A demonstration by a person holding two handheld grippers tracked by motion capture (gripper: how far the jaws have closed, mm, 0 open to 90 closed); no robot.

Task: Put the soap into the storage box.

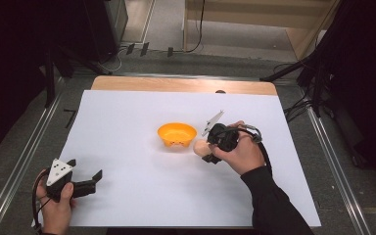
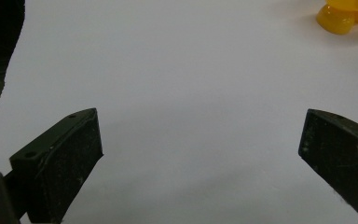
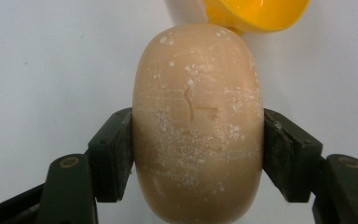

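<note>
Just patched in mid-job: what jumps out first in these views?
The tan egg-shaped piece clamped between the right gripper's jaws stands out first; in the high view it sits just right of the orange bowl at the middle of the white sheet. The left gripper rests open with nothing between its jaws at the sheet's near left corner.

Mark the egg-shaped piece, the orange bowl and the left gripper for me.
egg-shaped piece point(image 3: 198, 126), right gripper view, middle of its tan face.
orange bowl point(image 1: 176, 132), high view, inner floor.
left gripper point(image 1: 84, 170), high view, midway between its fingertips.
</note>
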